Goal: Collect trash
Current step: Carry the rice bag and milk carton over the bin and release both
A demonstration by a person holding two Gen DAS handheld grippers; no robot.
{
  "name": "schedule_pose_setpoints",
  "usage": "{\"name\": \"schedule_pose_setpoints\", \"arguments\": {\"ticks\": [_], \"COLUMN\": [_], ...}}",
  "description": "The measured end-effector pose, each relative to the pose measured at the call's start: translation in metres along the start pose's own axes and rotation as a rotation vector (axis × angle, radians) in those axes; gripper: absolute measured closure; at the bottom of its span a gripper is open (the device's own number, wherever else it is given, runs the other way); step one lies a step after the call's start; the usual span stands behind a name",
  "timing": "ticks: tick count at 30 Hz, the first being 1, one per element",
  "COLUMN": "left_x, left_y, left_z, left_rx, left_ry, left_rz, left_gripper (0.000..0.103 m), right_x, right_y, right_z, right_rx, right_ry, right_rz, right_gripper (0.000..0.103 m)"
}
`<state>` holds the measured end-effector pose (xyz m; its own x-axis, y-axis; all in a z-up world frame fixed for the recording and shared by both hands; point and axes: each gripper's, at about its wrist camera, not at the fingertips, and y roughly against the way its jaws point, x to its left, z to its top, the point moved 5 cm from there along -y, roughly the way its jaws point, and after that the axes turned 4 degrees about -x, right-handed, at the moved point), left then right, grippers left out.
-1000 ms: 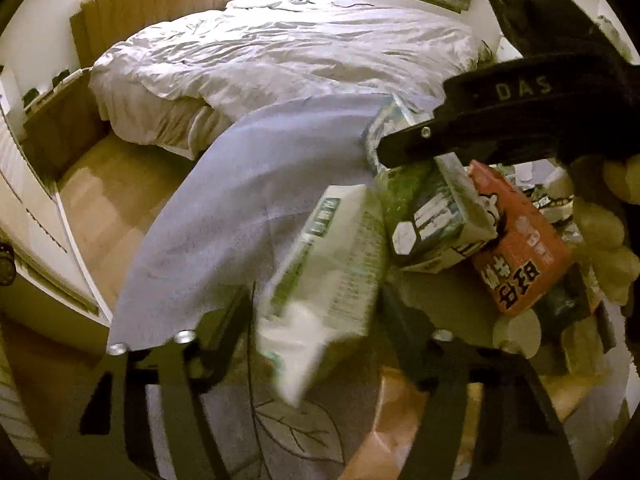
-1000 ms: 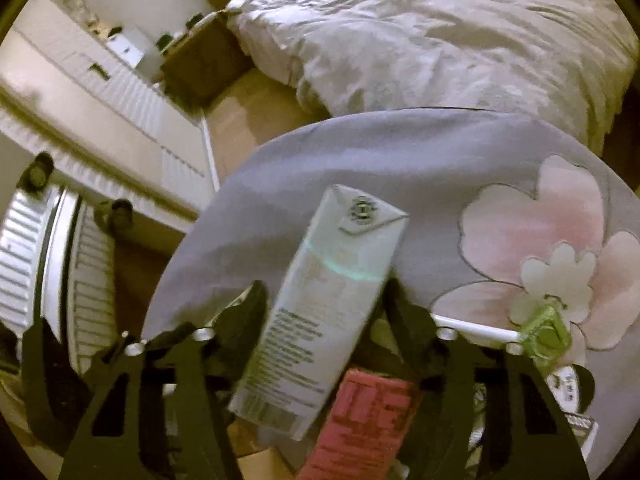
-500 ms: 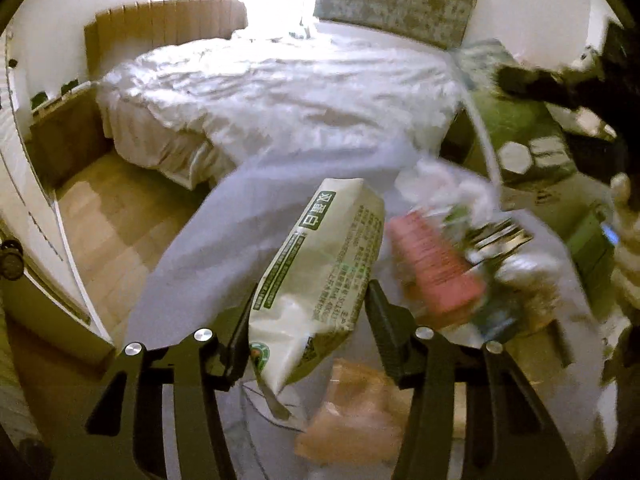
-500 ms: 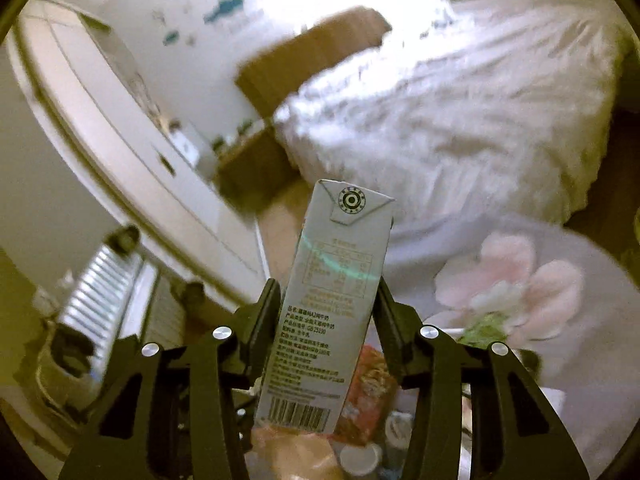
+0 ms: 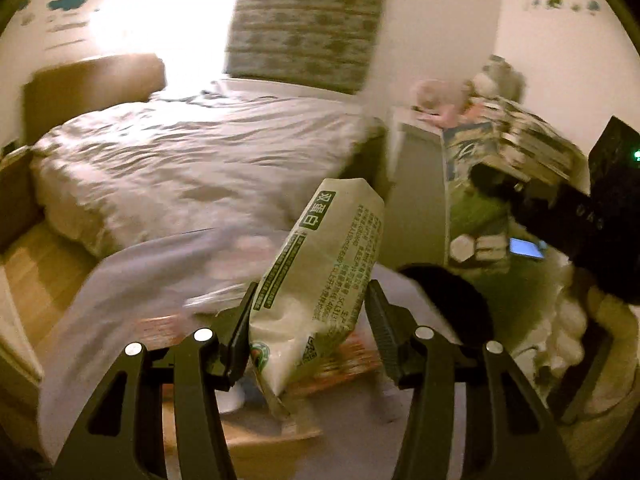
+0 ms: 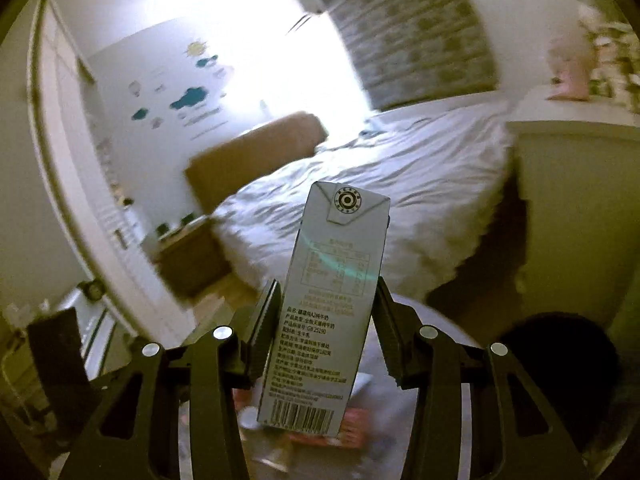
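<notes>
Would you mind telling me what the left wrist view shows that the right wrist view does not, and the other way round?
Only the left wrist view shows the left gripper holding a crumpled white snack bag, plus the other gripper's black body and a green box at right. Only the right wrist view shows the right gripper, its jaws just closing on a grey milk carton, and wall stickers. Both show the bed, its brown headboard and the patterned curtain.

A rumpled white bed with a tan headboard fills the room behind a grey floral cloth — beside it a white cabinet, and blue cloud stickers dot the wall.
</notes>
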<state>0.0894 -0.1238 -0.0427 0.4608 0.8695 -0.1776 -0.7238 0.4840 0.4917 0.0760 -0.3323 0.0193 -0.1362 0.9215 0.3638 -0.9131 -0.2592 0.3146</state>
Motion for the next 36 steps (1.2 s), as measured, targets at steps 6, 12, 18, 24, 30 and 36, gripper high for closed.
{"name": "schedule_pose_setpoints", "arguments": {"ticks": [6,12,18,24,30,36], "left_x": [-0.066,-0.109,-0.135,-0.149,-0.163,-0.176], "left_y": [-0.043,-0.079,-0.110,-0.135,-0.153,-0.167], "left_z": [0.001,-0.011,-0.021,-0.032,-0.042,-0.050], "left_rx": [0.034,0.088,0.145,0.200,0.243,0.277], "left_ry": [-0.019,-0.009,-0.003,-0.015,-0.037,-0.051], "left_rz": [-0.116,-0.195,-0.232,-0.242,-0.250,-0.252], "left_gripper": [0.051,0.052,0.051,0.051,0.051,0.051], "right_x": [-0.071,-0.140,-0.189,-0.214,-0.227,-0.234], "right_y": [0.039,0.057,0.057,0.049,0.040,0.032], "right_z": [-0.005,-0.017,-0.035,-0.055,-0.070,-0.083], "right_rx": [-0.034,-0.034,0.003,0.036,0.070,0.106], "right_ry": [-0.029,-0.094,-0.146,-0.183,-0.221,-0.242], "right_rz": [-0.147,-0.265,-0.323,-0.342,-0.362,-0.374], "right_gripper": [0.057,0.057,0.059,0.060,0.060,0.060]}}
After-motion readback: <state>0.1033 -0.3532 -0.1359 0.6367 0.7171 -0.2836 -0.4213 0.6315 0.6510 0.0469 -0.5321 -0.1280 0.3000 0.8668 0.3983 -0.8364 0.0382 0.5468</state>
